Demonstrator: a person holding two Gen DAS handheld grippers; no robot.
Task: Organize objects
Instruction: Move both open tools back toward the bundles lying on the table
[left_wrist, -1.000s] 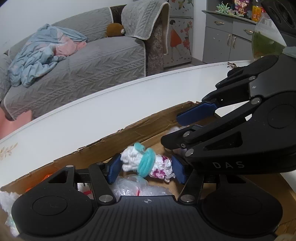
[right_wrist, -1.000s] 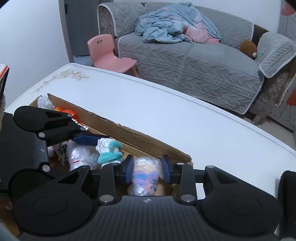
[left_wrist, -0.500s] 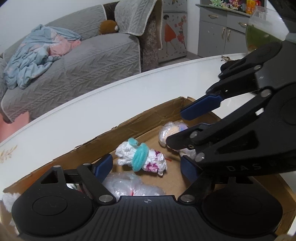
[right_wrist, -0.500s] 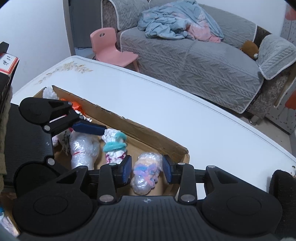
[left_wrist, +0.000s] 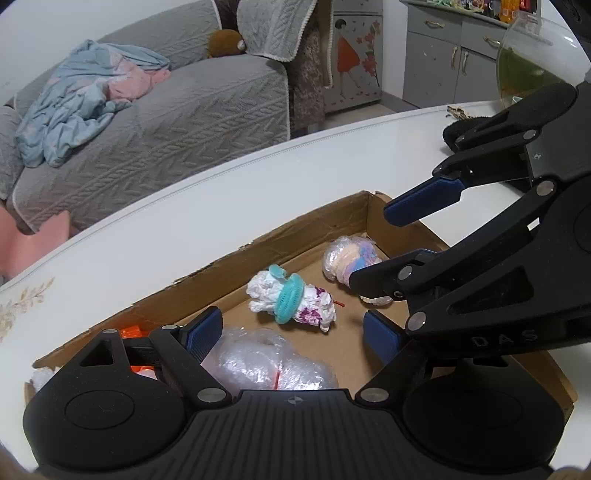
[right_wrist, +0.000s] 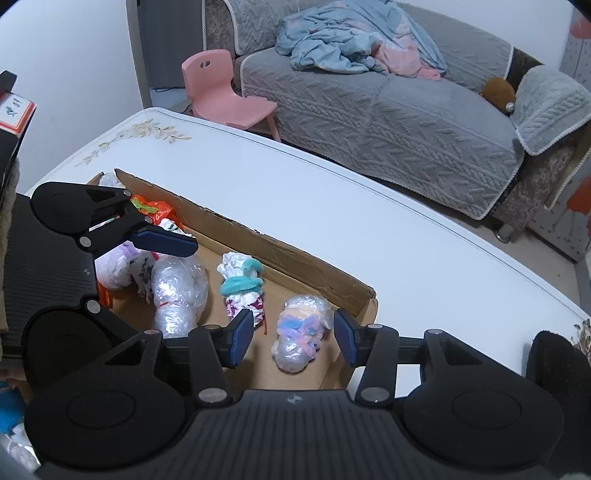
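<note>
Both jaws are opening; the left gripper (left_wrist: 291, 330), a second ago pinching the teal-banded bundle (left_wrist: 291, 299), now stands spread with it lying loose beyond the pads, mid-frame in the cardboard box (left_wrist: 314, 225); the right gripper (right_wrist: 293, 334) has released the pastel wrapped bundle (right_wrist: 301, 334), lying untouched between its pads.

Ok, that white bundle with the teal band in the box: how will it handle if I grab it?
The white bundle looks like crumpled plastic bags, so probably light and squashy. The teal band cinches its middle, so it should stay together. Lying on its side in the cardboard box, it seems unlikely to roll.
</note>
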